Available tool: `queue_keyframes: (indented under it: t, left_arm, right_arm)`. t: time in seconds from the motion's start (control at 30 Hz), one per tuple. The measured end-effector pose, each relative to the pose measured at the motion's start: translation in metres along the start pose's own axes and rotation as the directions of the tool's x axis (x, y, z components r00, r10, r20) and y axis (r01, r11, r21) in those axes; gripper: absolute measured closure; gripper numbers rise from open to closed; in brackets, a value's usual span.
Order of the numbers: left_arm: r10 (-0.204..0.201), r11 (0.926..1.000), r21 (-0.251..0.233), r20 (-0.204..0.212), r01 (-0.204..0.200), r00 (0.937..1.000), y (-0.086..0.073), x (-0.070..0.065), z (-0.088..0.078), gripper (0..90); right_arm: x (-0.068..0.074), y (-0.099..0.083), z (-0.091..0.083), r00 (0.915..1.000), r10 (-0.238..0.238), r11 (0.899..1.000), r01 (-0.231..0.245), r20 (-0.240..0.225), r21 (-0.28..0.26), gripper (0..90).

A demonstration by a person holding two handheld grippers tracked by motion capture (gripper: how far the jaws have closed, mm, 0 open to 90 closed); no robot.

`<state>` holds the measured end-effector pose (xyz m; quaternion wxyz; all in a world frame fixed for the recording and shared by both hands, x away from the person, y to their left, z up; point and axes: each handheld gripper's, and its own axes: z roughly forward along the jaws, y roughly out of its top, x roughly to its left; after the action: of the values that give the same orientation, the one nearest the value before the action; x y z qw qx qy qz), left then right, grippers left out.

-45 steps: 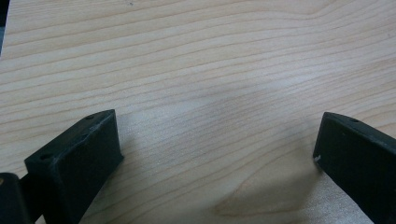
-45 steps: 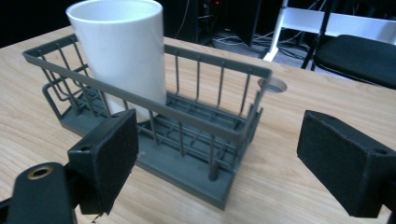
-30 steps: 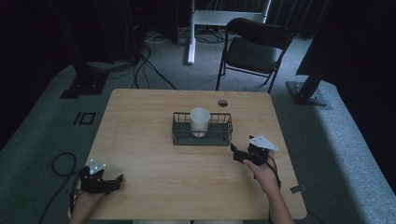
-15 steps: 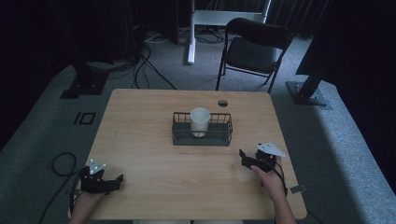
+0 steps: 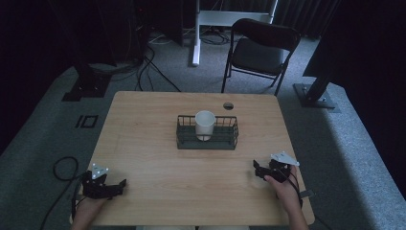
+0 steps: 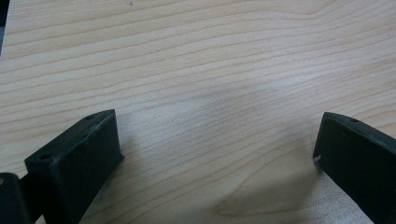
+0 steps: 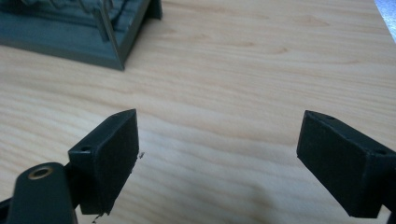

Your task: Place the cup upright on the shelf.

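A white cup point(image 5: 204, 125) stands upright inside a dark wire basket point(image 5: 229, 141) at the middle of the wooden table point(image 5: 158, 163). My left gripper point(image 5: 118, 186) rests near the table's front left corner, jaws wide apart over bare wood point(image 6: 215, 93). My right gripper point(image 5: 256, 168) sits low at the front right, held by a hand, also open with nothing between its jaws. In the right gripper view the basket's corner point(image 7: 116, 51) lies ahead and to the left of the open gripper point(image 7: 217, 154).
A small dark hole point(image 5: 228, 105) marks the table behind the basket. A black folding chair point(image 5: 261, 48) stands past the far edge. Cables point(image 5: 62, 167) trail on the grey carpet at the left. A white desk leg point(image 5: 195, 33) stands further back.
My right gripper has drawn back from beside the basket toward the table's front right edge. The left gripper has stayed where it was.
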<state>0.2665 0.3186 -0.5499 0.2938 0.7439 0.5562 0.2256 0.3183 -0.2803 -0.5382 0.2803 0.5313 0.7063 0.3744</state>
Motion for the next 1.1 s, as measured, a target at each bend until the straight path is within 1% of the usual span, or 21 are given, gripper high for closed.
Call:
queue_keyframes:
  t: [0.17,0.3,0.43,0.47,0.57,0.6,0.7,0.77,0.83,0.9,0.97,1.07,1.1]
  left_arm:
    - [0.000,1.0000,0.000,0.000,0.000,1.0000,0.000,0.000,0.000,0.9]
    - [0.000,1.0000,0.000,0.000,0.000,1.0000,0.000,0.000,0.000,0.9]
    - [0.001,1.0000,0.000,0.001,-0.001,1.0000,0.000,0.000,0.000,0.9]
    - [0.001,1.0000,0.000,0.001,-0.001,1.0000,0.000,0.000,0.000,0.9]
    - [0.001,1.0000,0.000,0.001,-0.001,1.0000,0.000,0.000,0.000,0.9]
    - [0.001,1.0000,0.000,0.001,-0.001,1.0000,0.000,0.000,0.000,0.9]
    - [0.001,1.0000,0.000,0.001,-0.001,1.0000,0.000,0.000,0.000,0.9]
    - [0.001,1.0000,0.000,0.001,-0.001,1.0000,0.000,0.000,0.000,0.9]
    - [0.002,1.0000,0.000,0.001,-0.002,1.0000,0.000,0.000,0.000,0.9]
    - [0.001,1.0000,0.000,0.001,-0.001,1.0000,0.000,0.000,0.000,0.9]
    - [0.001,1.0000,0.000,0.001,-0.001,1.0000,0.000,0.000,0.000,0.9]
    - [0.001,1.0000,0.000,0.001,-0.001,1.0000,0.000,0.000,0.000,0.9]
    - [0.001,1.0000,0.000,0.001,-0.001,1.0000,0.000,0.000,0.000,0.9]
  right_arm:
    - [-0.005,-0.007,-0.004,0.9999,-0.009,1.000,0.010,-0.009,0.030,12.7]
    - [-0.010,-0.011,-0.009,0.9999,-0.006,0.999,0.006,-0.008,0.048,12.7]
    - [-0.011,-0.017,-0.012,0.9999,-0.010,0.998,0.011,-0.012,0.068,12.7]
    - [-0.012,-0.018,-0.013,0.9998,-0.014,0.998,0.015,-0.013,0.067,12.7]
    - [-0.012,-0.021,-0.016,1.0000,0.000,0.998,0.000,-0.009,0.061,12.7]
    - [-0.013,-0.022,-0.017,1.0000,-0.003,0.998,0.003,-0.004,0.061,12.7]
    - [-0.015,-0.026,-0.019,1.0000,0.008,0.997,-0.008,-0.004,0.073,12.7]
    - [-0.016,-0.028,-0.021,1.0000,0.003,0.997,-0.003,0.001,0.081,12.7]
    - [-0.016,-0.030,-0.022,1.0000,0.008,0.996,-0.008,0.003,0.092,12.7]
    - [-0.016,-0.030,-0.023,1.0000,0.003,0.995,-0.004,0.009,0.103,12.8]
    - [-0.016,-0.031,-0.022,0.9999,0.011,0.992,-0.011,0.002,0.123,12.8]
    - [-0.016,-0.031,-0.020,1.0000,0.008,0.987,-0.007,-0.005,0.160,12.4]
    - [-0.015,-0.031,-0.020,1.0000,0.005,0.987,-0.004,-0.006,0.160,12.3]
